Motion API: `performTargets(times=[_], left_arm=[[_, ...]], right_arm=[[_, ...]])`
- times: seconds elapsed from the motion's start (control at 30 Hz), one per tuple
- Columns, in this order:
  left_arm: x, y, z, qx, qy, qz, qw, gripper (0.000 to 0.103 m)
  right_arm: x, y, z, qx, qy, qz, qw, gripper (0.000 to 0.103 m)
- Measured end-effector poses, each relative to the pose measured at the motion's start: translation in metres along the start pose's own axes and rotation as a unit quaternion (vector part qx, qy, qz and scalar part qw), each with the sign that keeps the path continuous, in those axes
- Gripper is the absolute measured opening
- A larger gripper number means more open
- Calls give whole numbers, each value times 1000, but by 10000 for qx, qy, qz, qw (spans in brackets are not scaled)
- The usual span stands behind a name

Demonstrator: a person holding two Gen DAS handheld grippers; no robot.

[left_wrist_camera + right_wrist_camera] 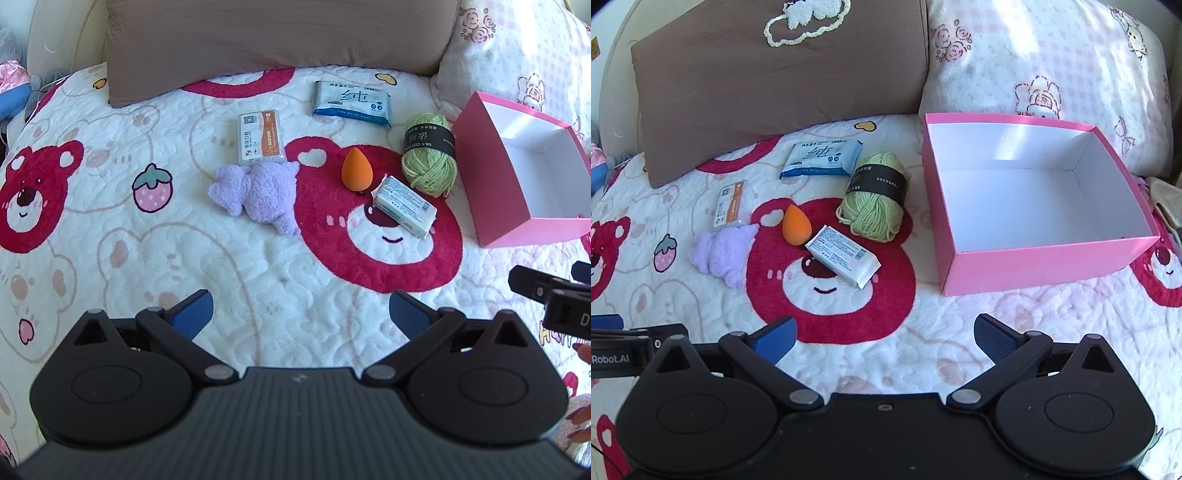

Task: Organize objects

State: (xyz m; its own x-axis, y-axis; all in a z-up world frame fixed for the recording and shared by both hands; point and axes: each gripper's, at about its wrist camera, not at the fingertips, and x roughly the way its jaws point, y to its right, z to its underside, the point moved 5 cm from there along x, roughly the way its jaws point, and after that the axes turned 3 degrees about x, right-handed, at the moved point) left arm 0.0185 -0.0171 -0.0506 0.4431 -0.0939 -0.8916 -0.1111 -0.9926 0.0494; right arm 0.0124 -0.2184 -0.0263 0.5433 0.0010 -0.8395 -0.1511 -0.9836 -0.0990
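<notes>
Both grippers are hovering low over a bedspread [923, 332] printed with red bears, and neither is carrying anything: the left gripper [301, 314] is holding its blue-padded jaws spread wide over bare quilt, and the right gripper [884, 338] is doing the same. Seen from the right wrist, the pink box [1049, 264] is sitting open at about one o'clock, its white inside showing nothing in it, with its far wall lying close to a pink checked pillow [1052, 66]. The loose items are lying in a cluster at about eleven o'clock from that gripper, left of the box. A ball of green yarn [875, 206] with a black band is resting nearest the box but apart from it. A blue pack of wipes [822, 158] is lying beyond the yarn, toward a brown cushion [775, 85]. An orange teardrop sponge [796, 225] is standing on the large bear face, just beside a white wrapped bar [842, 256] at its four o'clock. A purple plush toy [722, 253] is lying at the sponge's nine o'clock, touching a clear packet with an orange label [729, 206] beyond it. In the left wrist view the same cluster is sitting at twelve o'clock, with the box at two o'clock.
</notes>
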Motion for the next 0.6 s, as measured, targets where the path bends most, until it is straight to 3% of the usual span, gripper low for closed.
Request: performTargets(times=[0.6], left_arm=[[-3,2,1,156,17,3,9999,103]], right_arm=[[-16,5,-4,-193,-188,78,9996,103]])
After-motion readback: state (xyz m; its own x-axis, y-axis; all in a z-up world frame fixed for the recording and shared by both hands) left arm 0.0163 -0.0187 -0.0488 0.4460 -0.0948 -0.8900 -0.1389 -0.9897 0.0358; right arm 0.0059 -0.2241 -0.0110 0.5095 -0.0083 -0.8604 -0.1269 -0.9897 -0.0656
